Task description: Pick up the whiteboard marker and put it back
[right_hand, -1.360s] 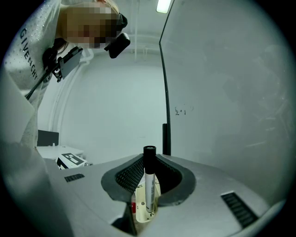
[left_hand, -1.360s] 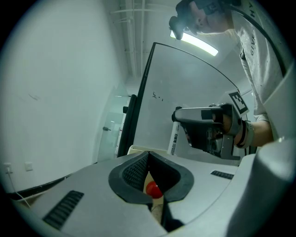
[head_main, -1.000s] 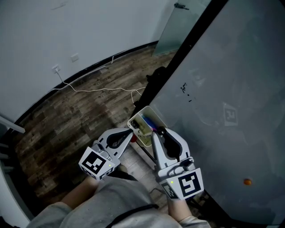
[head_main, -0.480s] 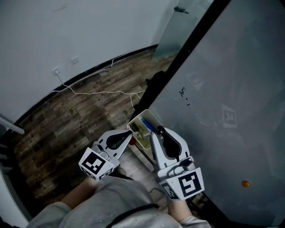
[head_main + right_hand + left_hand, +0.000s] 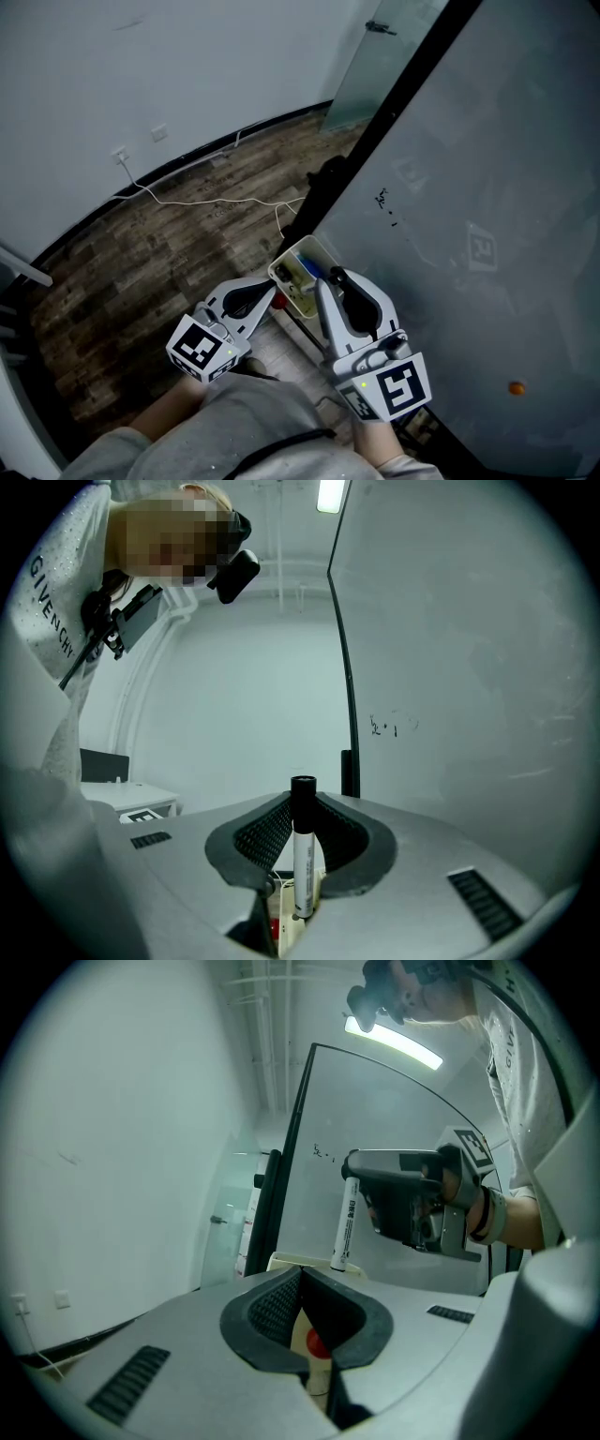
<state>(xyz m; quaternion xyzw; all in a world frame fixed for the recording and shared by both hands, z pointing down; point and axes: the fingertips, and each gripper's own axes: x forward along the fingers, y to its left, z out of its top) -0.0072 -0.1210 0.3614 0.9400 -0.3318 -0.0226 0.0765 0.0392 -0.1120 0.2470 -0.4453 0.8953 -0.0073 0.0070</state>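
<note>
Beside grey whiteboard [image 5: 487, 169], right hand-held gripper [image 5: 302, 808] pinched white black-capped marker [image 5: 343, 1227] upright, cap uppermost; left hand-held gripper [image 5: 300, 1274] pressed together.

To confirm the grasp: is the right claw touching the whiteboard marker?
Touching. The right gripper view shows the right claw closed on the whiteboard marker, pads pressed against both sides.

Marker [image 5: 302, 855] is rocking a white barrel with a black cap. Left gripper [image 5: 270, 286] and right gripper [image 5: 334, 277] are looking pale grey, wearing black-and-white square patterns. Floor [image 5: 169, 244] is showing brown wood grain.
</note>
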